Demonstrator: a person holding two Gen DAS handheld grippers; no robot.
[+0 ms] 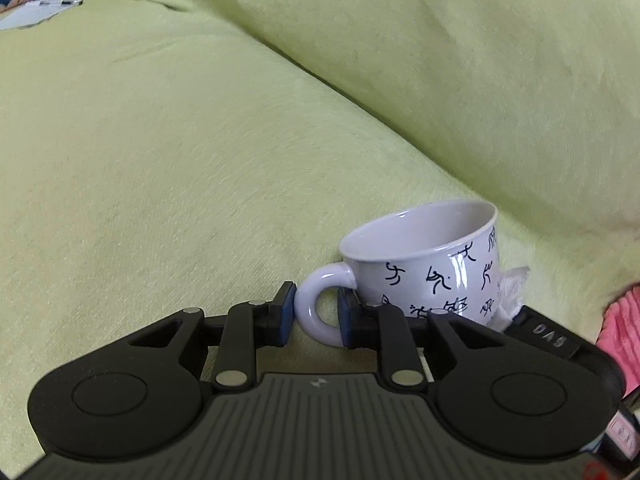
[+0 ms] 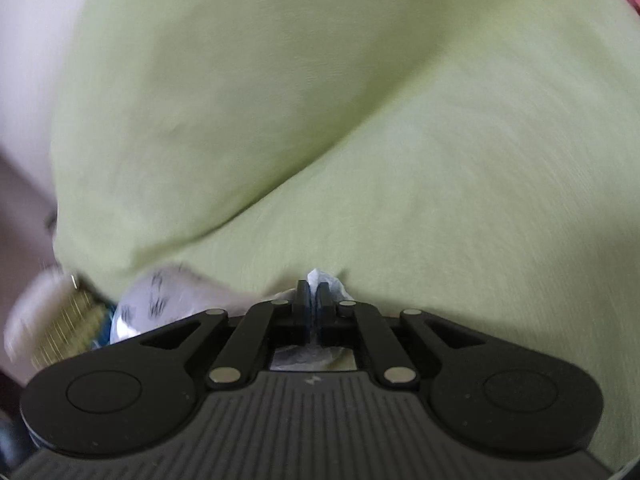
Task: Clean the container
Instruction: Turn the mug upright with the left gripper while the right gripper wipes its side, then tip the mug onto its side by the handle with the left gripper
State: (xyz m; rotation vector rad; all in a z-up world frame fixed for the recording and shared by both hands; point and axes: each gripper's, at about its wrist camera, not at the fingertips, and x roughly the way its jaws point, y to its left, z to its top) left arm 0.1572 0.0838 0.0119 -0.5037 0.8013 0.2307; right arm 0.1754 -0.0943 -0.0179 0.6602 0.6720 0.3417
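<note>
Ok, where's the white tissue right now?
The tissue is pinched in the right gripper, in the lower centre of the right wrist view. In the left wrist view it sits just right of the mug.

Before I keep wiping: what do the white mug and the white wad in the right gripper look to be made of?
White mug with black figure drawings: likely glazed ceramic, judging by its glossy streak highlights and thick rim. Crumpled white wad pinched in the right gripper: thin and wrinkled, probably tissue or a wet wipe; blur leaves that open.

Green sofa (image 1: 160,160) w/ papers (image 1: 30,14), pen (image 1: 64,1), pink cloth (image 1: 622,328).
</note>
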